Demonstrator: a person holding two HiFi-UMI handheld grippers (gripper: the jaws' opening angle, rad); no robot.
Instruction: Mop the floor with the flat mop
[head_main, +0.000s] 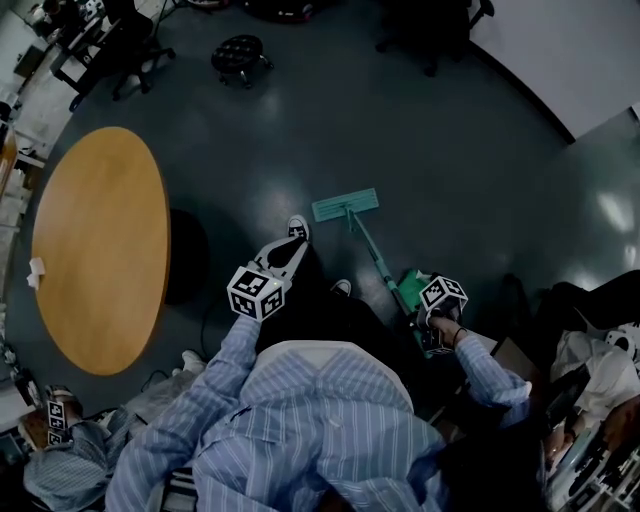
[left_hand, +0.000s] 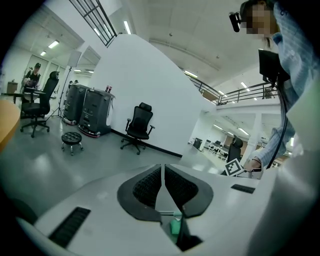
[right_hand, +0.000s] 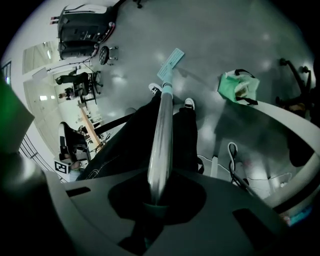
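- Head view: a round table (head_main: 100, 250) stood at the left on the dark floor (head_main: 450, 150).
- Left gripper (head_main: 262, 288) was held at the person's left side; its jaws sat almost together with nothing clamped.
- Flat mop (head_main: 346, 205) rested with its green pad flat on the floor, just ahead of the shoes (head_main: 297, 230).
- Right gripper (head_main: 440, 297) had its jaws clamped around the mop handle (right_hand: 161, 145).
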